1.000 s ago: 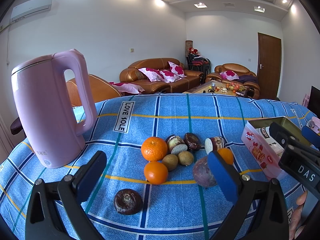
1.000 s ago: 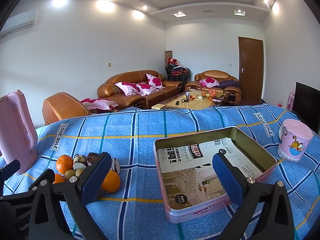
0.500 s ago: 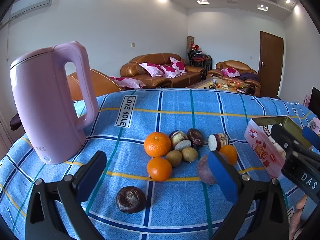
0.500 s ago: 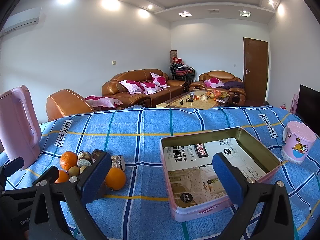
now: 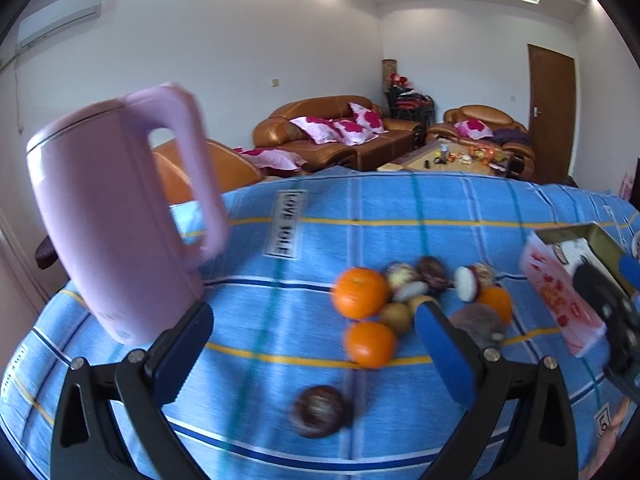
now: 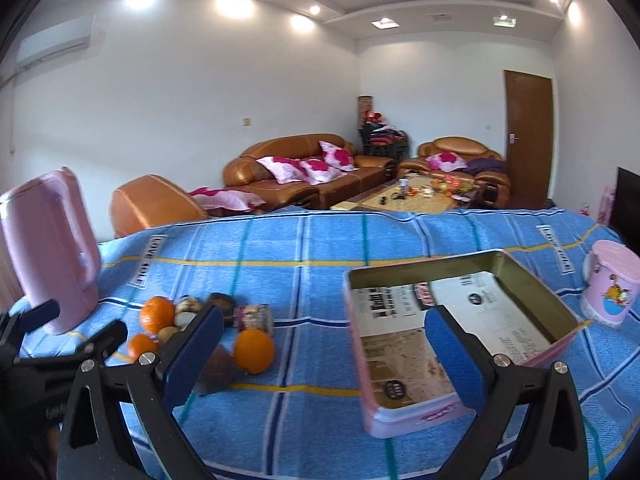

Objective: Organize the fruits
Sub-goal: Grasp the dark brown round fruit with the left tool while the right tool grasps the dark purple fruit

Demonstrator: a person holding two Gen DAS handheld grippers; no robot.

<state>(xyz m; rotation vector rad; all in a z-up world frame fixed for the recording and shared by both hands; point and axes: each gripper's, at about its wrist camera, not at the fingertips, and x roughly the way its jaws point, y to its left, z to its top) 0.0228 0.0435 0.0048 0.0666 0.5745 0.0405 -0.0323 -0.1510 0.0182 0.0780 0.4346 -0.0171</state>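
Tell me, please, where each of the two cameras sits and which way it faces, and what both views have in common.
Left wrist: rides on the left gripper, looking forward over the fruit pile towards the sofas; its own open fingers frame the view, with the right gripper at the right edge.
Right wrist: rides on the right gripper, facing the open tin box; its own open fingers show, with the left gripper at lower left.
Shared: pink kettle, fruit pile, tin box, blue tablecloth.

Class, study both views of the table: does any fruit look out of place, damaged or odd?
One dark round fruit lies alone on the blue cloth, apart from the cluster around the oranges. The pink tin holds no fruit. Blur hides any damage.
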